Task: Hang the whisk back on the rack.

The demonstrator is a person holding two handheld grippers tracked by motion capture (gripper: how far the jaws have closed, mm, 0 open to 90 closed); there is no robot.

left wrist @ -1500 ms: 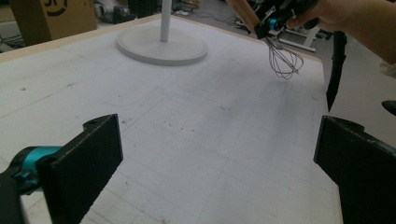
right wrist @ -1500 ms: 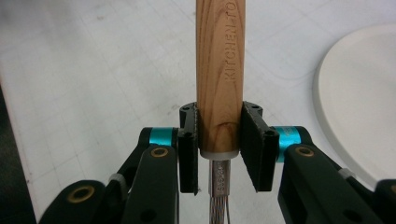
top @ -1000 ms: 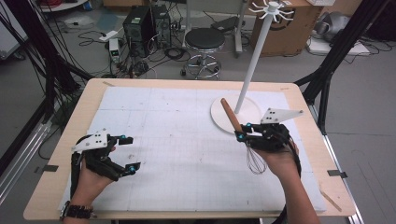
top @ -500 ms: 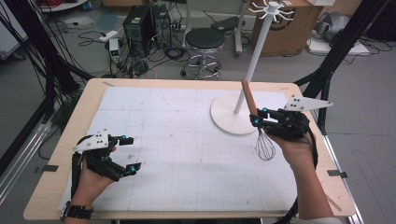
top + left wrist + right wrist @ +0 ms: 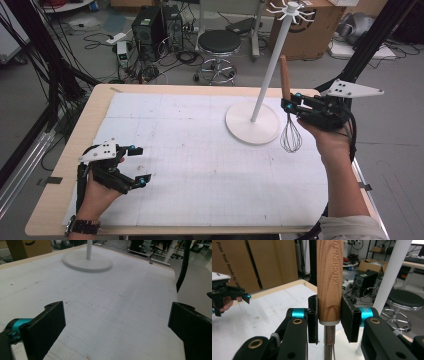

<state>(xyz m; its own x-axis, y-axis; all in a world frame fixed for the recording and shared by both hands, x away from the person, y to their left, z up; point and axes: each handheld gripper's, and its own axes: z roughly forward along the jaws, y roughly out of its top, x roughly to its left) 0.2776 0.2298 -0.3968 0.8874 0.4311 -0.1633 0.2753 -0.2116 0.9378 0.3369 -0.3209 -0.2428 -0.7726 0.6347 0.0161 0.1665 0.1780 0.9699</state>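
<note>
Covering wooden table (image 5: 65, 197), white gridded mat (image 5: 190, 150)

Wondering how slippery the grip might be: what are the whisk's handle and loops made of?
The whisk handle looks like unvarnished light wood: visible grain and burned-in lettering. The whisk loops seem thin bare metal wire, dark grey and slightly shiny.

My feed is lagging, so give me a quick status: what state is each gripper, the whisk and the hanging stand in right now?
Right gripper: shut on the whisk handle, raised off the table.
Whisk: held upright beside the stand's pole, wooden handle up, wires hanging down, clear of the table.
Left gripper: open, nothing between its jaws, low over the table mat.
Stand: upright on its round base; the hooks seen at its top carry nothing.
</note>
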